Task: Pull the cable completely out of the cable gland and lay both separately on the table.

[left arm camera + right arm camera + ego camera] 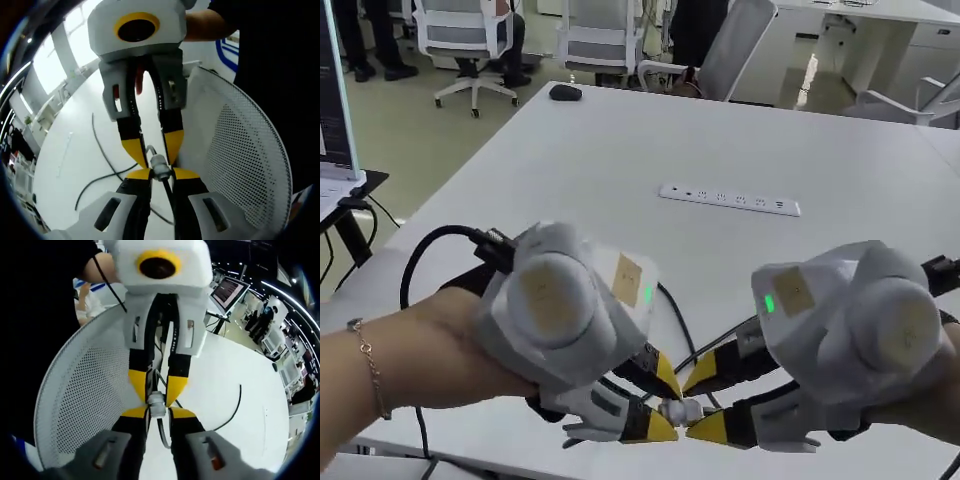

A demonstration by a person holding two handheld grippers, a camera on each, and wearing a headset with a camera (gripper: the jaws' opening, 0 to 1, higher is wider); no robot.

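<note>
Black-and-yellow, clamped nose to nose on the pale cable gland (678,410) with left gripper (665,403) and right gripper (700,400), likely so as to draw the black cable (102,150) out above the table (620,150).

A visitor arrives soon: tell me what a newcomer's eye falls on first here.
The left gripper and right gripper meet tip to tip at the near edge of the table, both pinching a small white cable gland. A black cable trails away across it, and a white power strip lies farther back.
</note>
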